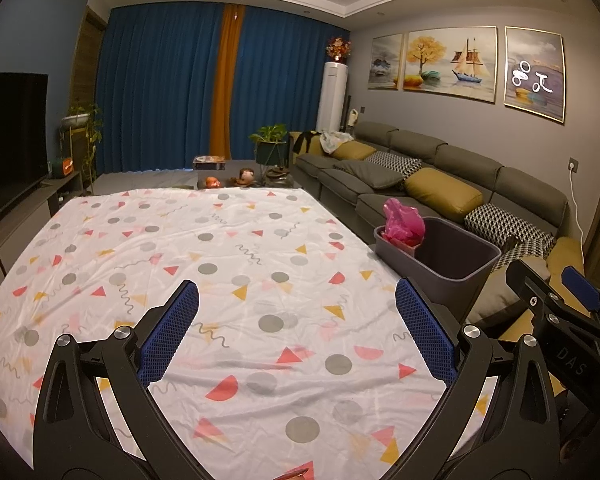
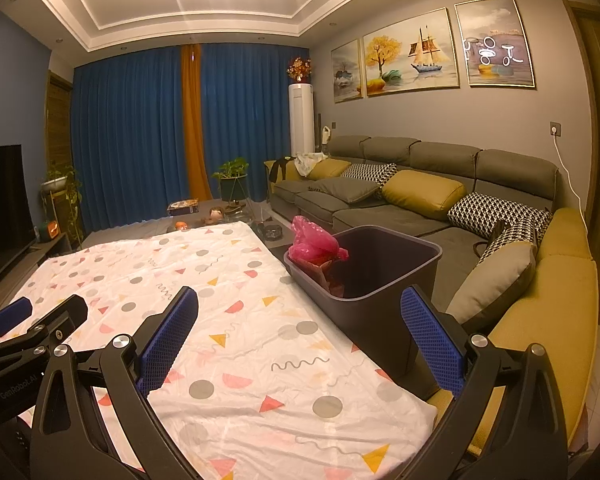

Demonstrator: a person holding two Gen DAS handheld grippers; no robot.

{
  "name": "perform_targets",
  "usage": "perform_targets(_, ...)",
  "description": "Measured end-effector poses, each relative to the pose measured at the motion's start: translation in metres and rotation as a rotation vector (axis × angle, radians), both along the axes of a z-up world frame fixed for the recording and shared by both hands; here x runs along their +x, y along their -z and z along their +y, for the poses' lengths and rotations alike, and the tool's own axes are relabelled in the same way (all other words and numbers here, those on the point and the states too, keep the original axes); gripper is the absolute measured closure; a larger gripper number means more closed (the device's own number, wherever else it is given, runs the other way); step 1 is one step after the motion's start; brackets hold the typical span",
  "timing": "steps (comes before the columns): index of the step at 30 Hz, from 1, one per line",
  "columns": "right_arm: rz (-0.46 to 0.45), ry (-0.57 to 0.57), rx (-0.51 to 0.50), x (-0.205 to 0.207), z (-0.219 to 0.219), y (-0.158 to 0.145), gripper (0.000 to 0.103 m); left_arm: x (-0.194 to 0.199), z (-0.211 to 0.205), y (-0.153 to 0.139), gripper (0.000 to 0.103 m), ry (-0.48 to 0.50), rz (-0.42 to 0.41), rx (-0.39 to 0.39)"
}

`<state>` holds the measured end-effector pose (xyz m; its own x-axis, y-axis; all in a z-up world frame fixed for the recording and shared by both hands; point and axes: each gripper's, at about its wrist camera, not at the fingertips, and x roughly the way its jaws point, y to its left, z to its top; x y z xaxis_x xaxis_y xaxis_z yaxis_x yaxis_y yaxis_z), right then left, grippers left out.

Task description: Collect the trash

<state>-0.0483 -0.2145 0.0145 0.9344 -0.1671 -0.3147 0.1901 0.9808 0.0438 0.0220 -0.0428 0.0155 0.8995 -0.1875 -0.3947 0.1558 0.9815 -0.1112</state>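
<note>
White patterned cloth (image 1: 228,264) spread flat over the tabletop, wide and bare of litter in both views. Beyond it, grey-and-mustard sofa (image 2: 440,200) along the far right wall. Next down in size: dark grey bin (image 2: 364,272) at the cloth's right edge, touching it, standing upright between tabletop and sofa, long side running away from the cameras. Inside its far end, crumpled pink bag (image 2: 314,246) poking above the rim. No loose trash visible anywhere else. Left gripper (image 1: 298,328) hovering over the cloth, blue fingers (image 1: 168,336) spread wide, nothing between them. Right gripper (image 2: 300,336) likewise spread and empty, bin just ahead and slightly right of its fingers. Right hand clearly nearer the bin; left well apart from it. Collection looking close to done, probably.
</note>
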Motion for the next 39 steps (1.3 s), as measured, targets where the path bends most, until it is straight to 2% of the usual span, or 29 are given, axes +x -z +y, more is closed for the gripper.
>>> perform_targets(34, -0.007, 0.001, 0.003, -0.0041, -0.0014, 0.0, 0.005, -0.0052, -0.0006, 0.0007, 0.006, -0.001, -0.01, 0.003)
perform_targets(39, -0.006, 0.002, 0.005, -0.005, -0.0003, -0.0016, 0.005, -0.0082, -0.0036, 0.0002, 0.013, 0.004, -0.02, 0.011)
